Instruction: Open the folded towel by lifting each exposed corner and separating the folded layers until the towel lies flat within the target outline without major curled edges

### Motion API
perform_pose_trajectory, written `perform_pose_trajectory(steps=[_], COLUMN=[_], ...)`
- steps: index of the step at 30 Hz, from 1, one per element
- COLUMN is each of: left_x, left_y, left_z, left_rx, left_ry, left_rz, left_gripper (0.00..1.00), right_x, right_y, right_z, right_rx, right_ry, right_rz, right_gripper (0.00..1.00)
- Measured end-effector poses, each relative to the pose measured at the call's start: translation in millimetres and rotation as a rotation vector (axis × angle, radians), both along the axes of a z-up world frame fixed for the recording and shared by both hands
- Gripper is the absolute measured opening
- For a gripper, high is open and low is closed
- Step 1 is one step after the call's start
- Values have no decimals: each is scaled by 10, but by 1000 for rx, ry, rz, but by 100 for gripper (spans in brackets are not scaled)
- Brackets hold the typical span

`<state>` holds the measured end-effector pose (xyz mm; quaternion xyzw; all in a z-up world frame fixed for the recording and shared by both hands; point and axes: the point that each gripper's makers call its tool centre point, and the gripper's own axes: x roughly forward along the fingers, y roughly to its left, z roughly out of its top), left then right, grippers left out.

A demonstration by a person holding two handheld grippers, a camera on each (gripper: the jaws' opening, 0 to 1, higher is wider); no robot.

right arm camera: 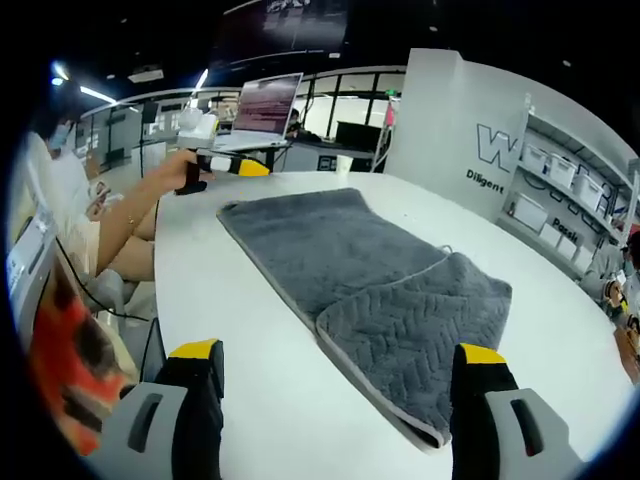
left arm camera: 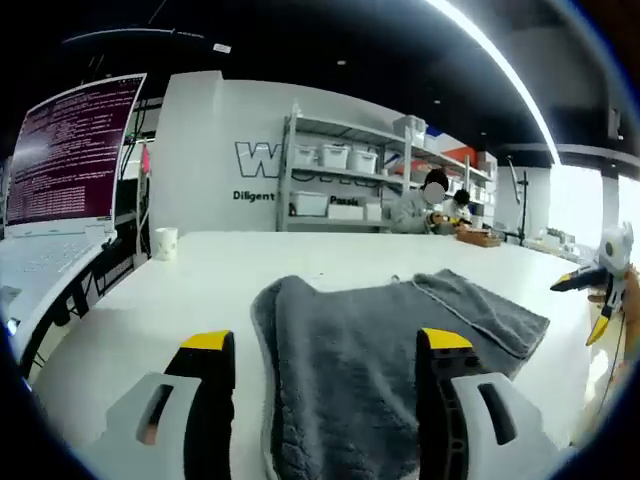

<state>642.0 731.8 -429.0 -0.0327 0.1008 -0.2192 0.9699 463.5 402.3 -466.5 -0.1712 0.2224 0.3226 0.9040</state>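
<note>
A grey towel [left arm camera: 360, 370] lies on the white table [left arm camera: 190, 290], stretched lengthwise, with one end folded back over itself as a flap [left arm camera: 480, 305]. In the right gripper view the towel [right arm camera: 320, 240] runs away from me and the folded flap [right arm camera: 420, 335] is at its near end. My left gripper [left arm camera: 327, 345] is open, its jaws wide apart above the towel's unfolded end, holding nothing. My right gripper [right arm camera: 337, 352] is open too, just short of the flap. A hand holds the right gripper [left arm camera: 605, 285] at the table's right edge; the left gripper [right arm camera: 225, 165] shows at the towel's far end.
An open laptop [left arm camera: 70, 160] stands at the left and a white cup [left arm camera: 165, 242] beyond it. Shelves with white bins [left arm camera: 350, 180] line the back wall, where people [left arm camera: 432, 205] sit. A person's arm [right arm camera: 140, 205] reaches over the table edge [right arm camera: 165, 290].
</note>
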Motion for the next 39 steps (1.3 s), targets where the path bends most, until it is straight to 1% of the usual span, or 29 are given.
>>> perform_pose_trajectory(steps=[1, 2, 3, 4, 5, 6, 7, 8, 11, 15, 16, 17, 18, 19, 20, 22, 24, 25, 26, 27, 29, 31, 35, 39], left_x=[93, 123, 251, 378, 437, 529, 657, 792, 1010, 1291, 1381, 1401, 1500, 1548, 1587, 1627, 1689, 1710, 1721, 1730, 1717, 1730, 1723, 1728], left_y=[20, 24, 74, 144, 165, 197, 233, 244, 227, 159, 148, 145, 117, 91, 59, 6, 81, 95, 77, 41, 34, 81, 101, 215], left_z=[13, 15, 11, -12, -31, -73, -148, -183, -272, -413, -475, -495, -584, -641, -700, -803, -932, -971, -985, -971, -978, -972, -973, -969], left_rx=[-2, -2, 14, 53, 74, 106, 139, 138, 145, 163, 168, 168, 172, 172, 172, 206, 302, 320, 311, 272, 272, 342, 359, 402], left_ry=[1, 0, 0, 0, 2, 12, 39, 46, 70, 103, 118, 124, 140, 151, 164, 180, 193, 197, 195, 184, 185, 156, 153, 168], left_rz=[0, 1, 23, 51, 58, 61, 59, 61, 44, 16, 16, 17, 11, 4, -4, -26, 11, 18, 14, 0, -11, -2, 0, 35], left_gripper=[59, 58, 58, 57, 55, 53, 51, 48, 42, 40, 39, 38, 36, 32, 30, 29, 28, 26, 25, 23, 15, 8, 6, 6], right_x=[-2, -2, -1, 1, 2, 3, 3, 3, 2, 0, -4, -5, -12, -17, -21, -29, -39, -43, -45, -46, -47, -46, -43, -52], right_y=[8, 13, 15, 19, 22, 26, 32, 40, 53, 54, 48, 46, 34, 26, 17, 0, -29, -41, -52, -62, -79, -89, -78, -31], right_z=[1, 3, 4, 3, 2, -3, -8, -12, -18, -30, -37, -38, -46, -50, -52, -57, -72, -80, -87, -96, -113, -126, -135, -123], right_rx=[3, 7, 8, 10, 10, 9, 9, 10, 14, 18, 17, 17, 17, 18, 17, 16, 12, 12, 13, 13, 12, 10, 12, 15], right_ry=[0, 1, 1, 1, 2, 3, 4, 5, 7, 12, 14, 15, 18, 20, 22, 24, 29, 31, 34, 36, 41, 45, 48, 44], right_rz=[2, 3, 3, 3, 4, 6, 7, 8, 9, 6, 3, 2, -3, -7, -10, -16, -25, -28, -32, -35, -40, -43, -40, -26], right_gripper=[94, 94, 94, 95, 95, 95, 96, 96, 96, 95, 95, 95, 95, 95, 95, 95, 94, 94, 94, 94, 94, 94, 94, 94])
